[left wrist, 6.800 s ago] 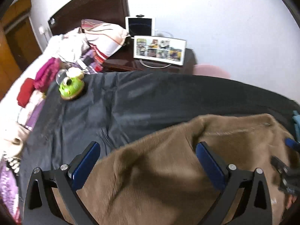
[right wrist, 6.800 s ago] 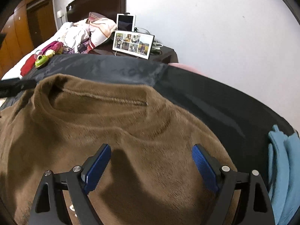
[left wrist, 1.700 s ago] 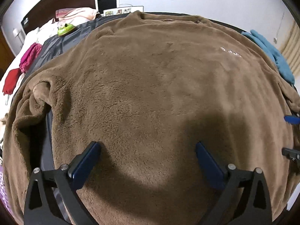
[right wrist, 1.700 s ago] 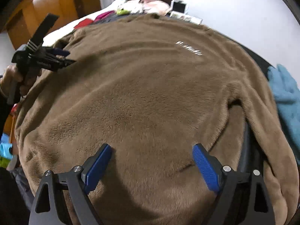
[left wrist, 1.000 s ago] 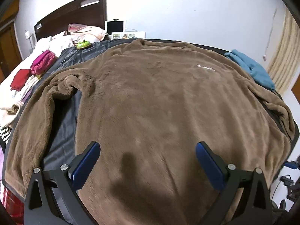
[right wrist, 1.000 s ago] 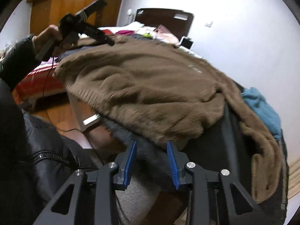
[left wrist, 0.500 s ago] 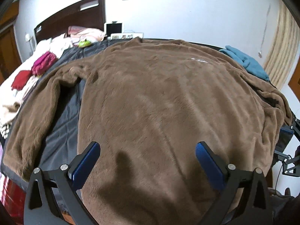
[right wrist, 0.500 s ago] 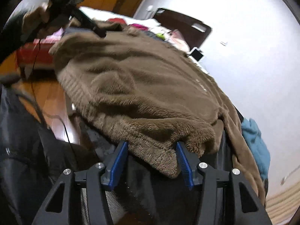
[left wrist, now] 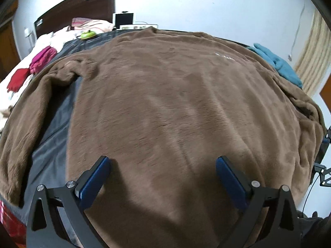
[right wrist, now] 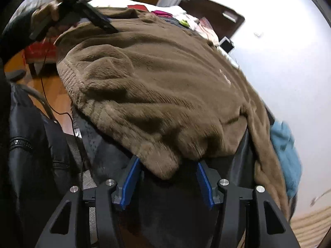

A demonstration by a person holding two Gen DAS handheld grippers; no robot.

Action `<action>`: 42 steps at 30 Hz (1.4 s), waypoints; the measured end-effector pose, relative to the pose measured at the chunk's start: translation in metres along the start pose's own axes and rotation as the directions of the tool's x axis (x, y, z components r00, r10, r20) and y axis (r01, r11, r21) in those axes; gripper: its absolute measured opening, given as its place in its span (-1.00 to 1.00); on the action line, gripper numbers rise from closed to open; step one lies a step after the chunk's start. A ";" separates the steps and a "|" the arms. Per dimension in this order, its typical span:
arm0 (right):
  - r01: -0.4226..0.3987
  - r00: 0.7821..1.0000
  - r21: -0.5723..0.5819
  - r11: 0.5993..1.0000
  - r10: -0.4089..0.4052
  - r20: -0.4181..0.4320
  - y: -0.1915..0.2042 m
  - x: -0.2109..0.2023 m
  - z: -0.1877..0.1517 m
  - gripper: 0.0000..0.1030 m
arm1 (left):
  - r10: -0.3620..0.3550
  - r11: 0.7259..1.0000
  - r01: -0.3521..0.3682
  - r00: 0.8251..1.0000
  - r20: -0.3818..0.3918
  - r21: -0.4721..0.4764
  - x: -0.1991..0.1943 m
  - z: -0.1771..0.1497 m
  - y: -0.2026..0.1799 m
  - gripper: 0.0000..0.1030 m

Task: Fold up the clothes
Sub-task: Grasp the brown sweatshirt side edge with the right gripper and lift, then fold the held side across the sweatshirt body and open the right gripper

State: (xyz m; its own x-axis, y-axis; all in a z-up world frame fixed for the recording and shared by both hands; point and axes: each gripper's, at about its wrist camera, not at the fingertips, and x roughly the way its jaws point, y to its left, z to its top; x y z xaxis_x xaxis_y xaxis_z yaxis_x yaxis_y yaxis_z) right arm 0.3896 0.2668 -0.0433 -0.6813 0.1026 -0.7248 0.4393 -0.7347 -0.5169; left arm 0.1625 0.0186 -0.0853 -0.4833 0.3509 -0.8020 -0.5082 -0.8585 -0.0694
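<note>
Fuzzy brown fleece sweater (left wrist: 175, 107) spread flat, collar farthest, over dark grey sheet (left wrist: 49, 136). Left gripper (left wrist: 163, 177) gapes above it; right gripper (right wrist: 167, 177), jaws parted, straddles hem unclamped.

brown fleece sweater (left wrist: 175, 107) lying spread front-up, small white chest mark showing, both sleeves trailing out sideways, ribbed hem corner (right wrist: 163, 165) drooping over the near edge
</note>
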 end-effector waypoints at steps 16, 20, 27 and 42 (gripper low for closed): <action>0.548 0.836 -0.220 0.807 -0.533 0.128 0.074 0.013 -0.010 0.07 | 0.009 1.000 -0.010 1.000 0.006 0.030 0.007 -0.001 -0.008 0.99; 0.591 0.806 -0.212 0.778 -0.561 0.187 0.081 0.014 -0.006 0.07 | 0.003 1.000 -0.003 1.000 0.011 0.021 0.005 -0.002 -0.007 0.99; 0.504 0.860 -0.148 0.851 -0.478 0.180 0.068 0.025 0.011 -0.40 | -0.010 1.000 0.010 1.000 0.020 0.008 -0.003 -0.007 -0.005 0.99; 0.078 0.947 0.518 0.852 -0.225 0.227 -0.087 -0.012 0.076 -0.80 | 0.003 1.000 -0.005 0.983 0.183 0.011 -0.085 -0.053 0.034 0.99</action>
State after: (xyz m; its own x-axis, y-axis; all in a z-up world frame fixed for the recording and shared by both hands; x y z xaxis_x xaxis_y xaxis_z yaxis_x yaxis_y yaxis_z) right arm 0.3155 0.2784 0.0450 -0.8775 0.1104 -0.4667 0.0173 -0.9652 -0.2609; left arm 0.2233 -0.0604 -0.0511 -0.6068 0.4111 -0.6803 -0.5138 -0.8559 -0.0589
